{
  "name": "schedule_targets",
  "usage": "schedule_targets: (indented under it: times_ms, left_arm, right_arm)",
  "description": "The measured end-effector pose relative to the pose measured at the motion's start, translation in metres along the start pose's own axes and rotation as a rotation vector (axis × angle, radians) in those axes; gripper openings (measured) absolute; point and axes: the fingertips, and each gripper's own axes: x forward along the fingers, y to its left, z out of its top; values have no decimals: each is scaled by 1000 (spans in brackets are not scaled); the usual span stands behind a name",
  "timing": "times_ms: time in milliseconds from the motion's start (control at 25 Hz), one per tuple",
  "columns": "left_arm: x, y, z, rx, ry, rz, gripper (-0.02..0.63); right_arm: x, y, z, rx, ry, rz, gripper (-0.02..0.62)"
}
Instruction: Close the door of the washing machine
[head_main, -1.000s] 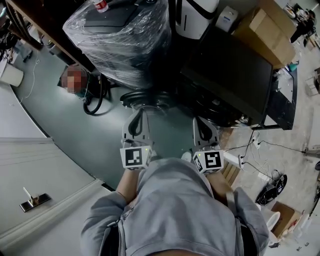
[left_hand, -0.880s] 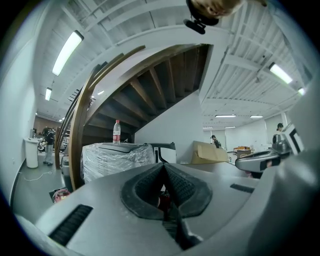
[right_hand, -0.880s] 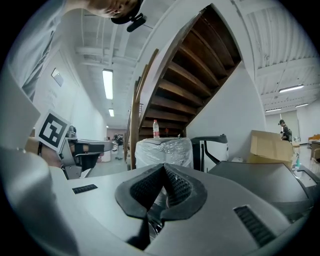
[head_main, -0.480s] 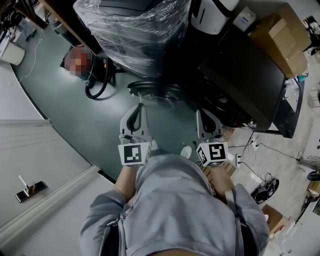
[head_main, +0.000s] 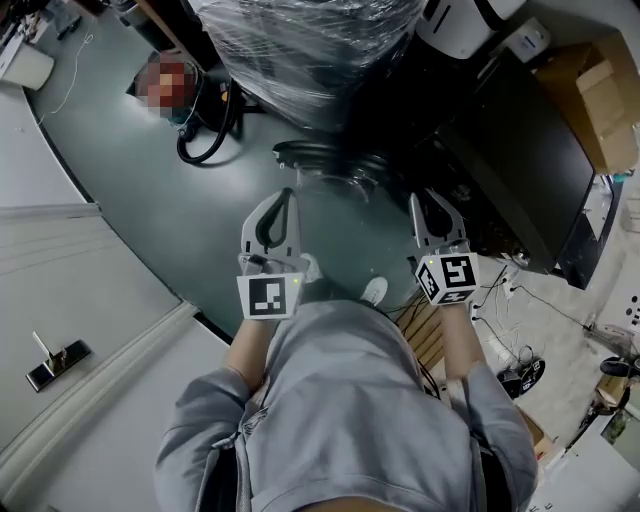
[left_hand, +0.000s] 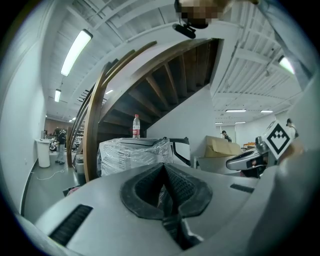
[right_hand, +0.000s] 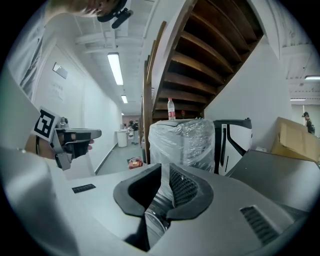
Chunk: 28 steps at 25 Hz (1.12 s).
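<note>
While the round washing machine door (head_main: 328, 165) hangs open, it lies just ahead of both grippers, between them, stretched left to right. The left gripper (head_main: 287, 193) looks a bit nearer, fingers pressed together on nothing. On the right gripper (head_main: 423, 198), the fingers have just been opening a crack, nothing between. Right of the door stands the dark washing machine (head_main: 520, 140); under it, green floor (head_main: 170, 230).
</note>
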Motion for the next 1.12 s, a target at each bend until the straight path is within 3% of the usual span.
schedule_targets:
  times_ms: [400, 720, 1120]
  left_arm:
    - [17, 35, -21, 14, 45, -7, -2]
    - [17, 43, -49, -7, 92, -13, -2]
    - [9, 52, -92, -19, 160, -41, -2]
  right_arm:
    - [76, 10, -41, -38, 138, 109, 46]
    - [122, 16, -83, -59, 223, 136, 46]
    - [170, 15, -142, -174, 383, 199, 64]
